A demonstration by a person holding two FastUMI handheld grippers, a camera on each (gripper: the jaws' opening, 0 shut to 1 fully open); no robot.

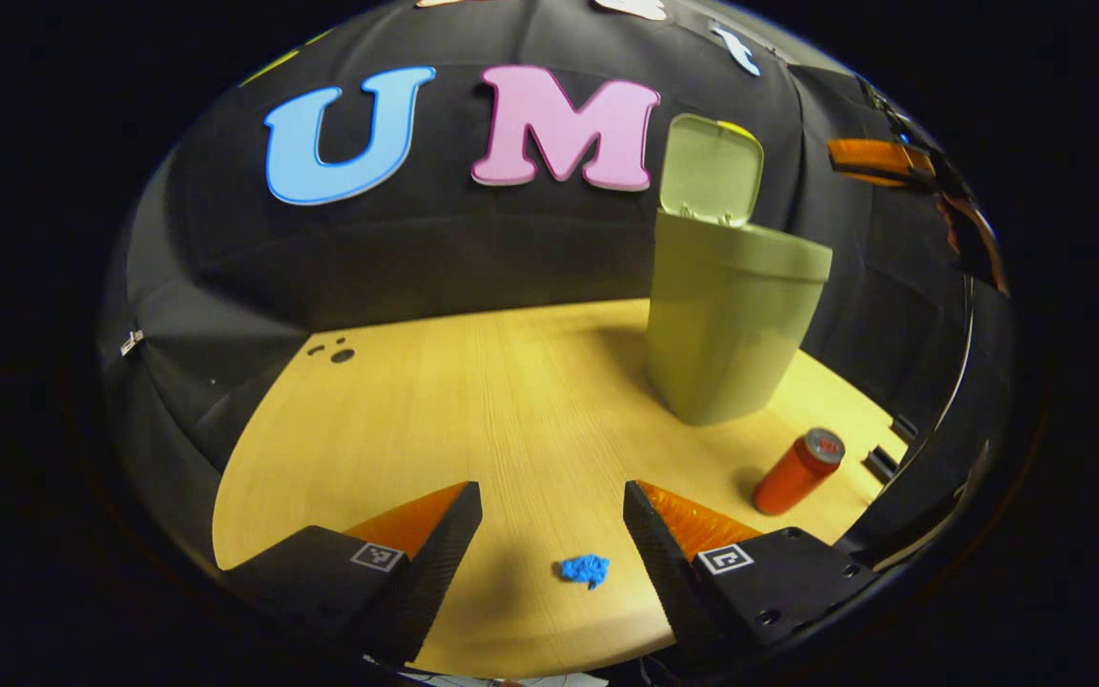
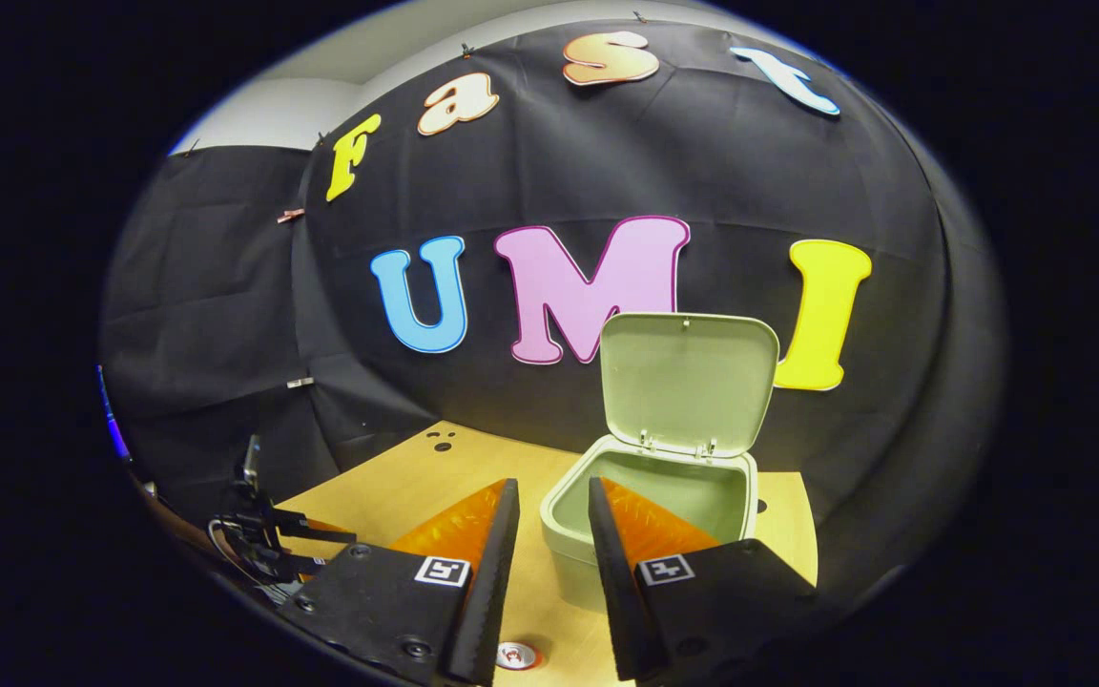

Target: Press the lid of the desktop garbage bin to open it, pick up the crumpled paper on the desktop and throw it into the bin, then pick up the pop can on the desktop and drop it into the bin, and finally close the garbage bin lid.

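We judge the first step done: the bin (image 1: 726,324) stands near the worktop's (image 1: 473,401) far edge with its lid (image 2: 688,380) swung upright, and what we can see of its inside looks empty. The crumpled paper (image 1: 585,570), a small blue wad, lies near the worktop's near edge, under the gap of the left gripper (image 1: 552,520), whose jaws stand wide and hold nothing. The pop can (image 1: 798,471) lies tipped toward the right edge, apart from the bin. So paper, can and lid closing are all left.

The right gripper (image 2: 552,520) hangs above the bin's front rim, jaws moderately parted and empty; a small round top below it is probably the can, though too little shows to be sure.

The worktop is pale wood with small dark holes at its far left corner, backed by black cloth.
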